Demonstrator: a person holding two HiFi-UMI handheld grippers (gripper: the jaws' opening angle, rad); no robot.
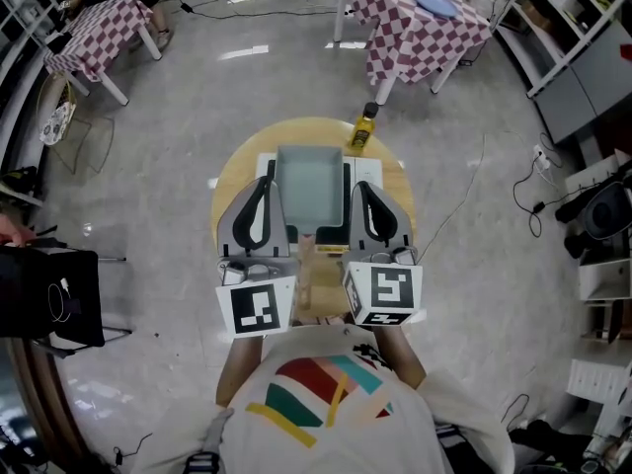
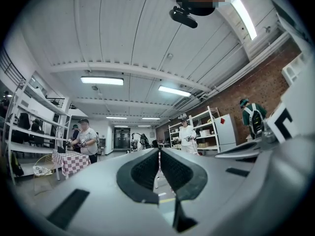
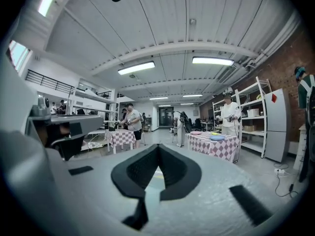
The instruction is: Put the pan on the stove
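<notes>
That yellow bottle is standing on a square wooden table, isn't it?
Not quite. The table is round, not square, as the head view shows. The yellow bottle does stand on it, near its far edge.

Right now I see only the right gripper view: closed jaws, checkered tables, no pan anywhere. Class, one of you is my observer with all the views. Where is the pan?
Observer: In the head view the rectangular pan sits on the white stove, on a round wooden table just in front of the person.
Operator: Which way does its handle point, relative to my grippers?
Observer: What looks like its wooden handle points back toward the person and lies between the left gripper and the right gripper. I cannot tell whether either one touches it.
</notes>
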